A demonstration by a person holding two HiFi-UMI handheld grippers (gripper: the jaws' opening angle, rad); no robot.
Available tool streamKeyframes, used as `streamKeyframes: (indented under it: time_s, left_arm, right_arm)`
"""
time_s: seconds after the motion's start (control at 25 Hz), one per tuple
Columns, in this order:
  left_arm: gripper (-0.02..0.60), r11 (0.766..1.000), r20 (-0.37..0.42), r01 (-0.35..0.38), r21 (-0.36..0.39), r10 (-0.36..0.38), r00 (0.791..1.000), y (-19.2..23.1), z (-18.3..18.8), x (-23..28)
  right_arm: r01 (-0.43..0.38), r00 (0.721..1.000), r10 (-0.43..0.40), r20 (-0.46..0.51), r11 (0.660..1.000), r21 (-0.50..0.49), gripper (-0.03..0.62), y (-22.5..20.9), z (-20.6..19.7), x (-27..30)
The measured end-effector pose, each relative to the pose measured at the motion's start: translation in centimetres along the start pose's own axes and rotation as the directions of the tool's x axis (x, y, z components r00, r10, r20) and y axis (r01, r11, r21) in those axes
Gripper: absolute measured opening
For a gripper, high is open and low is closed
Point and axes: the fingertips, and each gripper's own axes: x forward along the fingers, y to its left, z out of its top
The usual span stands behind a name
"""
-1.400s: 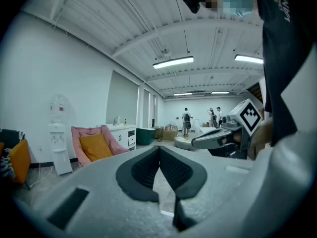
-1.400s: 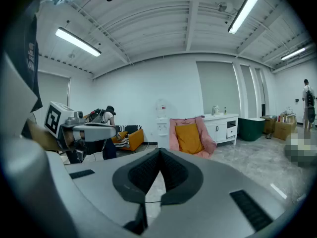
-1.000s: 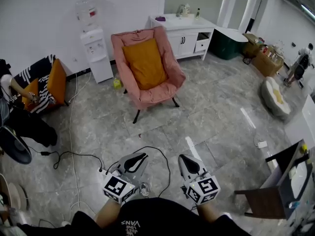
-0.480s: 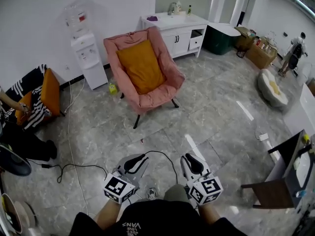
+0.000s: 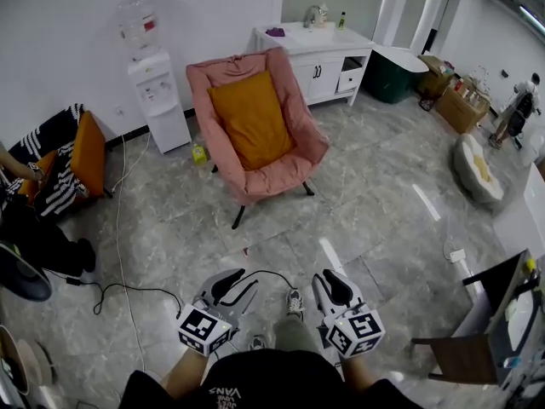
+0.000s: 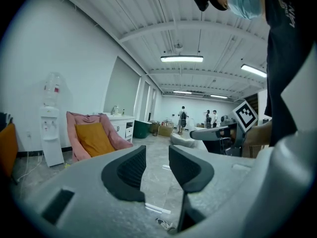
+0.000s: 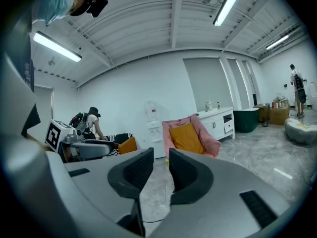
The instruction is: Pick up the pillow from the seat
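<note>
An orange pillow [image 5: 253,118] leans on the back of a pink folding chair [image 5: 294,162] across the grey floor. It also shows far off as the pillow [image 6: 95,138] in the left gripper view and the pillow [image 7: 186,138] in the right gripper view. My left gripper [image 5: 239,281] and right gripper [image 5: 324,287] are held low near my body, well short of the chair. Both pairs of jaws are opening, with a narrow gap and nothing between them.
A white water dispenser [image 5: 158,83] stands left of the chair, a white cabinet [image 5: 319,61] behind it. Black cables [image 5: 136,289] trail over the floor on the left. A striped seat with an orange cushion [image 5: 85,153] and a seated person are far left. A dark table [image 5: 490,316] stands right.
Both grippers' jaws have parted slightly from shut. The head view has swung a little, and my foot now steps forward between the grippers.
</note>
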Motion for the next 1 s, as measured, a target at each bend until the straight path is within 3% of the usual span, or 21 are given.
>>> streamKeyframes:
  time_s: [0.72, 1.0]
  left_arm:
    - [0.149, 0.987, 0.022, -0.163, -0.007, 0.163, 0.986, 7.6, 5.4, 17.7]
    - [0.149, 0.971, 0.030, -0.238, -0.014, 0.239, 0.971, 9.9, 6.9, 21.8]
  right_arm:
    - [-0.189, 0.982, 0.187, -0.037, 0.980, -0.066, 0.094, -15.5, 6.8, 13.2]
    - [-0.250, 0.968, 0.246, -0.055, 0.966, -0.073, 0.094, -19.9, 8.3, 17.0]
